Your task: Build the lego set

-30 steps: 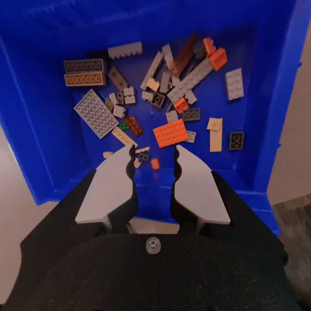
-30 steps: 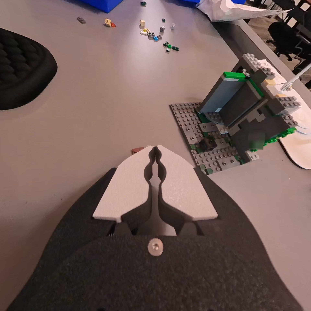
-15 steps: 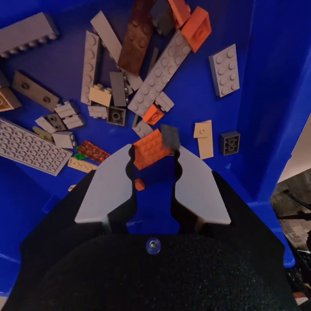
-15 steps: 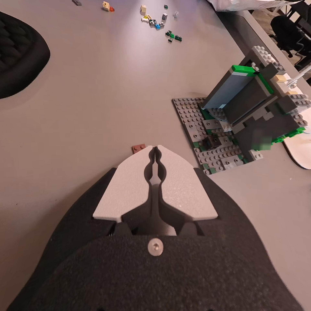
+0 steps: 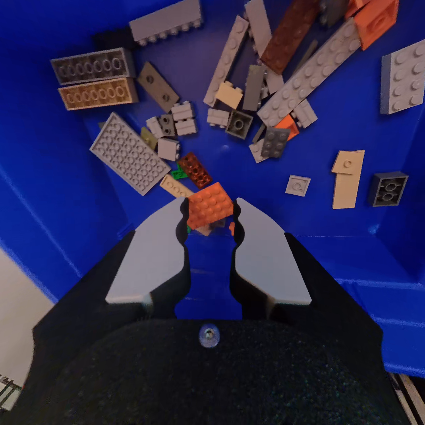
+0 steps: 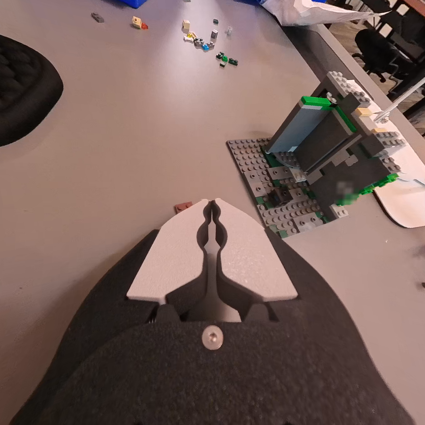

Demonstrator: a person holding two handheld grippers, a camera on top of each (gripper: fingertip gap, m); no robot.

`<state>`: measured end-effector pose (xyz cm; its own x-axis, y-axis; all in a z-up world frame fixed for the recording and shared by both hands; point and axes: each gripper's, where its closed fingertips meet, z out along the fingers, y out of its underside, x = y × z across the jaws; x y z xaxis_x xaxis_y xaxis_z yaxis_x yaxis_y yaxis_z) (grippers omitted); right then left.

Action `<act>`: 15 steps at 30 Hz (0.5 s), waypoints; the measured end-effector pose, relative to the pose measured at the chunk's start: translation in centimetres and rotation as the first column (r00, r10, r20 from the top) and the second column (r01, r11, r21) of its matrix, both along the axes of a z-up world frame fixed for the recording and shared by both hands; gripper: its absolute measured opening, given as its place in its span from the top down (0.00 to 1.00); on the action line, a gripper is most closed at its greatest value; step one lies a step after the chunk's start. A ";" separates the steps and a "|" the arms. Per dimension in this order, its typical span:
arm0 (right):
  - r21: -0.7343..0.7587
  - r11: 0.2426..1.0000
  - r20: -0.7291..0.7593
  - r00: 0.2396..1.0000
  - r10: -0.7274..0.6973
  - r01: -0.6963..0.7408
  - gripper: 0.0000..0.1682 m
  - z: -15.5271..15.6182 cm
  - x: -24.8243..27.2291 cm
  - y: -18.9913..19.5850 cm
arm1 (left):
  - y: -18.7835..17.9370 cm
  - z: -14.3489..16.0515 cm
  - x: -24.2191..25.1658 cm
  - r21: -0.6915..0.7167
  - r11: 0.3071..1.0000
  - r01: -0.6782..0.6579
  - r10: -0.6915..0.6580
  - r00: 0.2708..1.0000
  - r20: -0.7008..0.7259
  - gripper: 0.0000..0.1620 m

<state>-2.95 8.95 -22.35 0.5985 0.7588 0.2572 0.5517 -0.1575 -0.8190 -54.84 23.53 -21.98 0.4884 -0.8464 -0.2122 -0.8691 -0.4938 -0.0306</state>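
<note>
In the left wrist view my left gripper (image 5: 210, 204) is inside a blue bin (image 5: 57, 184). Its jaws close on an orange studded plate (image 5: 209, 210), which sits tilted between the fingertips above the bin floor. Several loose grey, tan, brown and orange bricks lie in the bin, among them a large light grey plate (image 5: 128, 154). In the right wrist view my right gripper (image 6: 212, 202) is shut and empty, low over the grey table (image 6: 138, 138). A small brown plate (image 6: 183, 206) lies by its left fingertip. The part-built grey and green model (image 6: 322, 147) stands on a grey baseplate (image 6: 246, 151) to the right.
Small loose pieces (image 6: 202, 41) lie scattered at the far side of the table. A black textured object (image 6: 23, 92) sits at the left. White paper (image 6: 409, 184) lies under the model near the table's right edge, and a crumpled white bag (image 6: 310, 11) lies at the back.
My left gripper moved deeper into the bin and closed on the orange plate, which now sits tilted between its tips. A dark grey plate was knocked aside. The right gripper barely moved.
</note>
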 end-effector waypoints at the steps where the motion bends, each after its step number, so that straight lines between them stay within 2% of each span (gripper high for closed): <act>1: 0.003 1.000 -0.001 1.000 -0.011 0.011 1.00 0.1 0.2 0.1 | 0.1 0.3 -0.1 0.016 1.000 -0.005 0.005 1.000 0.003 0.77; 4: 0.031 0.996 -0.017 0.997 -0.078 0.079 1.00 0.9 1.2 0.9 | 0.5 1.1 -0.5 0.057 0.998 -0.018 0.018 1.000 0.010 0.77; 8: 0.075 0.963 -0.109 0.962 -0.252 0.260 1.00 3.3 4.5 2.7 | 0.9 1.9 -0.8 0.104 0.994 -0.038 0.035 0.999 0.032 0.76; 15: 0.136 0.801 -0.236 0.804 -0.546 0.583 1.00 6.5 13.1 4.0 | 2.1 2.8 -0.9 0.162 0.986 -0.042 0.035 0.998 0.050 0.76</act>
